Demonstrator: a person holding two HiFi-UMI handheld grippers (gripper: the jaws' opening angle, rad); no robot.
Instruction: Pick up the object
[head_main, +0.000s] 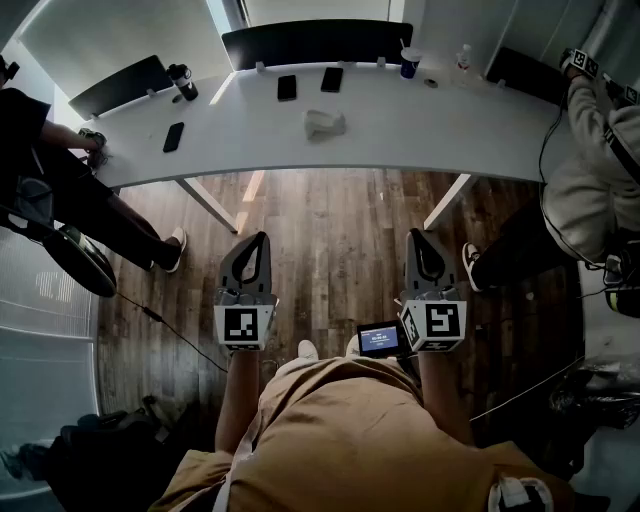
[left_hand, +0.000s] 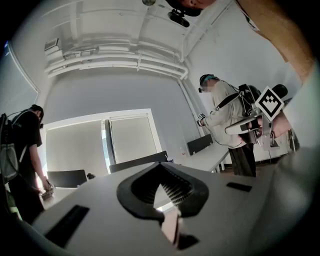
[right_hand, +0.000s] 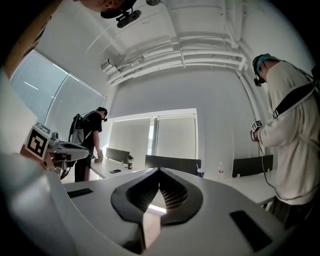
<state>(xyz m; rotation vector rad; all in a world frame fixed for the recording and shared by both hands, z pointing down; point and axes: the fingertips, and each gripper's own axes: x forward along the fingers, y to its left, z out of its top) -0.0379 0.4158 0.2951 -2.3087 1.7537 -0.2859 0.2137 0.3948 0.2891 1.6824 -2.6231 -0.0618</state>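
Left tongs pressed together, nothing between them. Right tongs the same: tips touching, empty. Both hang level over the wooden floor, well apart from the white table, where the crumpled pale object lies near two dark phones.

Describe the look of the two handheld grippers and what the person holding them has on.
The left gripper and right gripper are both grey, tapering to a point around a dark teardrop-shaped opening that is ribbed inside. Each carries a white cube printed with black square markers. A small lit screen sits beside the right one's cube. The person wears a tan top.
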